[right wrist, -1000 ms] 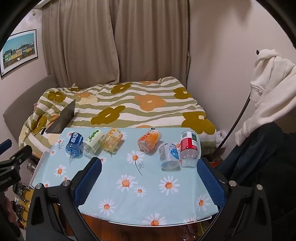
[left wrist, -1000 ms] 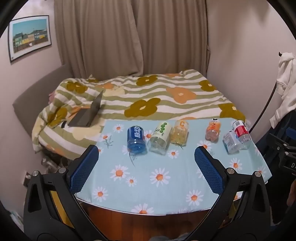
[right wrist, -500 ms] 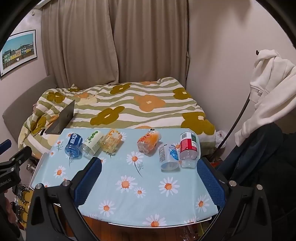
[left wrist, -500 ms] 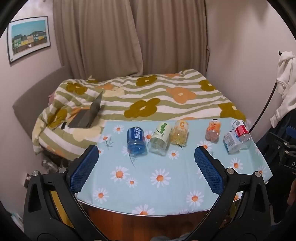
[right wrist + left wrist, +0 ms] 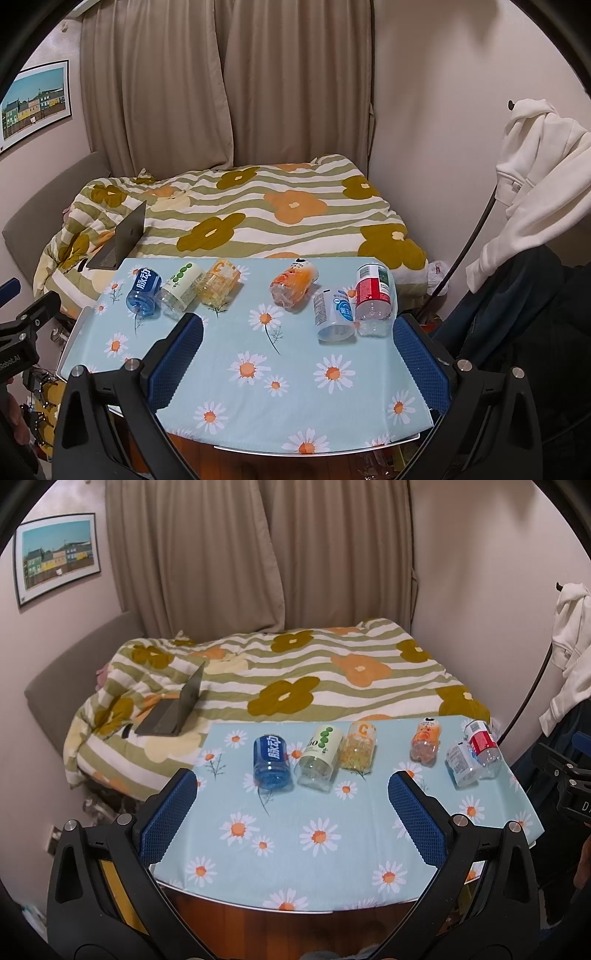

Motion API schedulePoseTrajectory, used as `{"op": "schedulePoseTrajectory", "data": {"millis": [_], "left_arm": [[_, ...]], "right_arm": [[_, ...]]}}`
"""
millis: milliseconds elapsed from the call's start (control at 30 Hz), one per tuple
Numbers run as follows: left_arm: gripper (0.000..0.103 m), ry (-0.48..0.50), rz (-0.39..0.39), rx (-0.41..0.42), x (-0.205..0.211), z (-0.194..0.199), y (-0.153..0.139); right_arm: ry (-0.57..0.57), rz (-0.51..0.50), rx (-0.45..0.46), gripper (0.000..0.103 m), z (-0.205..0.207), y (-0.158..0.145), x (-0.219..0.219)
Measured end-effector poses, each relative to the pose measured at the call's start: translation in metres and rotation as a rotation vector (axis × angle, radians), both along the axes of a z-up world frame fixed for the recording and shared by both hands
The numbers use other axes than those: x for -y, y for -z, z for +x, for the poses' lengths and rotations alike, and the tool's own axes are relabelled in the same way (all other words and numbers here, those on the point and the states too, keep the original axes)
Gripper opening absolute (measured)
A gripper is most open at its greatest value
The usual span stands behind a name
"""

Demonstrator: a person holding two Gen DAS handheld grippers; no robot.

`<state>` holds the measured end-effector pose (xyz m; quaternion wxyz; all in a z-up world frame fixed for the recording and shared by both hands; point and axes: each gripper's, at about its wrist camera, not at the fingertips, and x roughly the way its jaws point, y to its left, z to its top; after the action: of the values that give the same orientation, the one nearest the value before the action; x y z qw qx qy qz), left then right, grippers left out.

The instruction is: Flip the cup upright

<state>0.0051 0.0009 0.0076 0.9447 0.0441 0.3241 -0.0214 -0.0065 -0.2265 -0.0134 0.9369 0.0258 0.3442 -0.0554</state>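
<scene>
Several cut-bottle cups lie on their sides in a row across the far part of the table: a blue one (image 5: 270, 762) (image 5: 144, 291), a green-dotted white one (image 5: 319, 753) (image 5: 181, 286), a yellow one (image 5: 358, 746) (image 5: 219, 283), an orange one (image 5: 425, 740) (image 5: 293, 282), a pale blue-label one (image 5: 461, 764) (image 5: 334, 314) and a red-label one (image 5: 483, 744) (image 5: 373, 297). My left gripper (image 5: 291, 794) is open and empty above the near table edge. My right gripper (image 5: 297, 343) is open and empty, also short of the cups.
The table wears a light blue daisy cloth (image 5: 317, 834). Behind it is a bed with a flowered striped quilt (image 5: 295, 679) and an open laptop (image 5: 173, 712). White clothing (image 5: 535, 147) hangs at the right. Curtains cover the back wall.
Both views have shifted only slightly; the cups lie where they were and both grippers stay open.
</scene>
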Motion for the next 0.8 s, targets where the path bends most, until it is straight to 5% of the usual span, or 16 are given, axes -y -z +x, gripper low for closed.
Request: {"op": "schedulePoseTrajectory", "data": {"millis": [800], "left_arm": [[0.103,0.002,0.001,-0.001,-0.0021,-0.0009,-0.0005]], "right_arm": [[0.001,-0.001,0.0,0.103,0.0018,0.0007,0.0011]]}}
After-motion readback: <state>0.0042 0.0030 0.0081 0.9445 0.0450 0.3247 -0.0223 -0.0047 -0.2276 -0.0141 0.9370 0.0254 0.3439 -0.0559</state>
